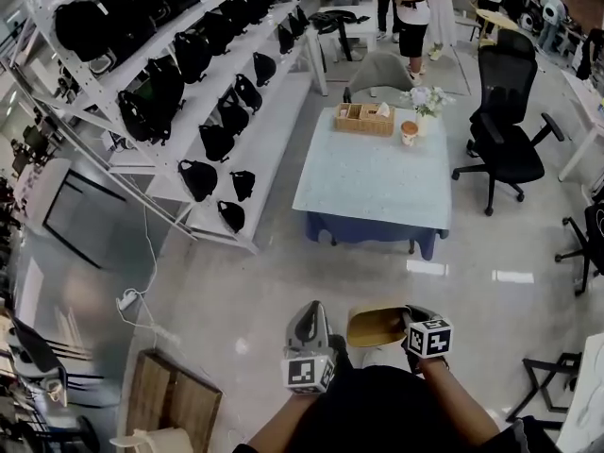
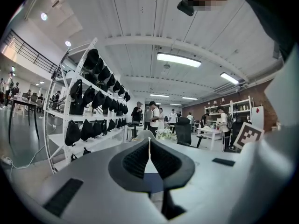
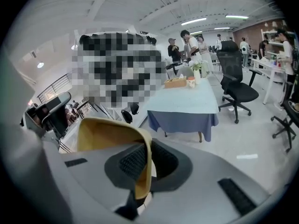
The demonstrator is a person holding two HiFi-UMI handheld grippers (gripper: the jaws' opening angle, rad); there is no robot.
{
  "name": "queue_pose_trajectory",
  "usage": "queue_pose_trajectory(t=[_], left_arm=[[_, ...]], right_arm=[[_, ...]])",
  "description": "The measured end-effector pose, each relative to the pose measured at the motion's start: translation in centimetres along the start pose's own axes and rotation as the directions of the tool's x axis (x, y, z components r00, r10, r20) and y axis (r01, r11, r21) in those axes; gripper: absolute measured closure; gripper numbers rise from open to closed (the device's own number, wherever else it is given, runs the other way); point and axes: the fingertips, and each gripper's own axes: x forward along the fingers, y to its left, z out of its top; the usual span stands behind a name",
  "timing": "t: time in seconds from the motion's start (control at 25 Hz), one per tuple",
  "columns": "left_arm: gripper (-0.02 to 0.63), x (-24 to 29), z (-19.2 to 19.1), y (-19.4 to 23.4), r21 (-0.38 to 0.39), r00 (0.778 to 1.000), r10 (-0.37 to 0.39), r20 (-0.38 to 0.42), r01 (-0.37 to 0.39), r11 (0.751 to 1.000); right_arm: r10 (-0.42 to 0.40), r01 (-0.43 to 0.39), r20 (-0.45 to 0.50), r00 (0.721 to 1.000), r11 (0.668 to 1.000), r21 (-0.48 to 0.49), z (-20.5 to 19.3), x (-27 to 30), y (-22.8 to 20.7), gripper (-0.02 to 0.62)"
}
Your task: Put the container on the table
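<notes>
The task is only partly done, by my reading: the tan container [image 1: 373, 327] is off the ground and gripped, but it has not reached the surface [image 1: 377, 182], which stands well apart at 12 o'clock across open floor [image 1: 311, 272]. The right tool [image 1: 400, 321] is clamped on one thin wall of the container, its pads pinching the rim from inside and outside, with the open mouth hanging to its 9 o'clock side. The left tool [image 1: 310, 313] has its jaws pressed together with nothing between them and hangs just beside the container at 9 o'clock. What is left is the walk to the surface, lowering the container onto a bare part and letting go. The near half of the surface looks free; a wooden tray [image 1: 363, 119], a cup [image 1: 409, 132] and flowers [image 1: 427, 99] crowd its far end. A black office chair [image 1: 505, 125] stands at 2 o'clock and a rack of black bags [image 1: 189, 74] at 10 o'clock, neither blocking the straight path, and people [image 1: 412, 8] stand beyond the surface at 12 o'clock
</notes>
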Motion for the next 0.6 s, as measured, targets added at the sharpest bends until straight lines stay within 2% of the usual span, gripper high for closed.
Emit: queue_pose_trajectory(t=[0.16, 0.36, 0.6], left_arm=[[0.594, 0.2, -0.9, 0.6, -0.006, 1.000, -0.011, -0.028, 0.011, 1.000], [0.594, 1.4, -1.5, 1.8, -0.022, 0.998, -0.009, -0.055, 0.008, 1.000], [0.594, 4.1, -1.7, 3.1, -0.048, 0.999, 0.004, -0.053, -0.006, 0.999]], right_arm=[[0.036, -0.036, 0.010, 0.999, 0.999, 0.008, -0.4, 0.9, 1.1, 0.578], [0.039, -0.039, -0.014, 0.999, 0.999, -0.003, -0.1, 2.3, 1.9, 0.578], [0.027, -0.028, -0.043, 0.999, 1.000, -0.011, 1.6, 3.9, 0.7, 0.578]])
